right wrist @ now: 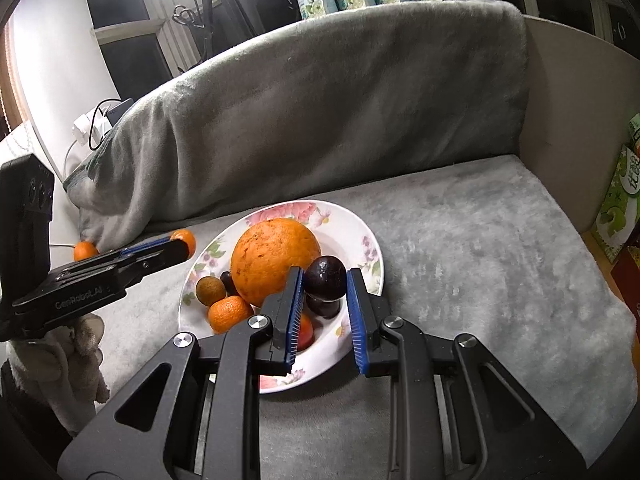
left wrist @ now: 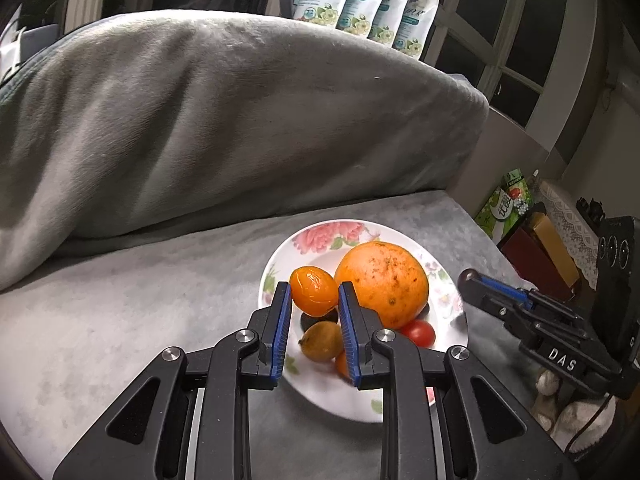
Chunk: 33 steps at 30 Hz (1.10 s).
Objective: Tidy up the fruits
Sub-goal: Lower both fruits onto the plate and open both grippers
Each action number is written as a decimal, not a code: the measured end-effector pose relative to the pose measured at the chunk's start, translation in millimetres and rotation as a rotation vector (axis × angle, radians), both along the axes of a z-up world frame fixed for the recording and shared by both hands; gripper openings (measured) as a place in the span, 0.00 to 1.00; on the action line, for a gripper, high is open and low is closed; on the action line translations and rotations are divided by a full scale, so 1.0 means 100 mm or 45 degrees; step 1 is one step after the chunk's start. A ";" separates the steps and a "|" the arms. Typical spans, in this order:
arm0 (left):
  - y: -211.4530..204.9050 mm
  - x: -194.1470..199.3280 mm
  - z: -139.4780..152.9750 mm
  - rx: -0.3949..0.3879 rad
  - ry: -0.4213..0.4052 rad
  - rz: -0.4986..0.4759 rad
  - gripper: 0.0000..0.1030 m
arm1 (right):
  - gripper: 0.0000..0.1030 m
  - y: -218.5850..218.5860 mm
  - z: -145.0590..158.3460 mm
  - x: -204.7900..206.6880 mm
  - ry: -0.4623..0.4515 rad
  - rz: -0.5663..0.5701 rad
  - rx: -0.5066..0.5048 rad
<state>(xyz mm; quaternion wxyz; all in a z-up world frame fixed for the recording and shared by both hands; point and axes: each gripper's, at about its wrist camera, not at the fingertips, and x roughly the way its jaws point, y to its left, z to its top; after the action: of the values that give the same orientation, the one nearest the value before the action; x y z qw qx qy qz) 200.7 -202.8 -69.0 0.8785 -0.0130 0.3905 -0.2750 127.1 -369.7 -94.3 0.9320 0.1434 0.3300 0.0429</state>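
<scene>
A floral plate (left wrist: 276, 264) on the grey sofa seat holds a big orange (left wrist: 382, 284), a brownish fruit (left wrist: 320, 340) and a cherry tomato (left wrist: 418, 332). My left gripper (left wrist: 315, 286) is shut on a small orange fruit (left wrist: 314, 296) just above the plate's left side. In the right wrist view, my right gripper (right wrist: 326, 274) is shut on a dark plum (right wrist: 325, 282) over the plate (right wrist: 360, 232), right of the big orange (right wrist: 276, 260). Another plum (right wrist: 326, 307), a mandarin (right wrist: 230, 314) and a brown fruit (right wrist: 210, 290) lie below. The left gripper (right wrist: 176, 249) shows at the left.
A grey blanket-covered backrest (left wrist: 200, 120) rises behind the plate. One small orange (right wrist: 85, 250) lies on the seat at the far left. Boxes (left wrist: 508, 208) stand past the seat's right edge. Floral packs (left wrist: 360, 0) line the sill behind. The right gripper's body (left wrist: 540, 320) is close to the plate's right.
</scene>
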 end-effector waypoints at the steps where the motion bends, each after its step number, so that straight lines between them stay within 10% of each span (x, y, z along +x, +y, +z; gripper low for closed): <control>1: -0.01 0.01 0.00 0.000 -0.002 -0.001 0.21 | 0.22 0.00 -0.01 0.01 0.004 0.003 0.002; 24: -0.03 0.04 0.02 -0.016 -0.008 -0.012 0.29 | 0.23 0.05 -0.05 0.06 0.010 0.044 0.028; 29: -0.03 0.02 0.05 -0.021 -0.022 -0.014 0.35 | 0.52 0.08 -0.03 0.04 -0.007 0.053 0.011; 33: -0.04 -0.01 0.07 -0.018 -0.038 -0.014 0.42 | 0.53 0.12 0.00 0.02 -0.019 0.069 -0.001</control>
<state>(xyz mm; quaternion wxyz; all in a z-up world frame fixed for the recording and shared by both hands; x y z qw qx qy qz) 200.0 -206.5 -61.9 0.8825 -0.0129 0.3754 -0.2829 129.4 -357.8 -94.4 0.9331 0.1337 0.3267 0.0690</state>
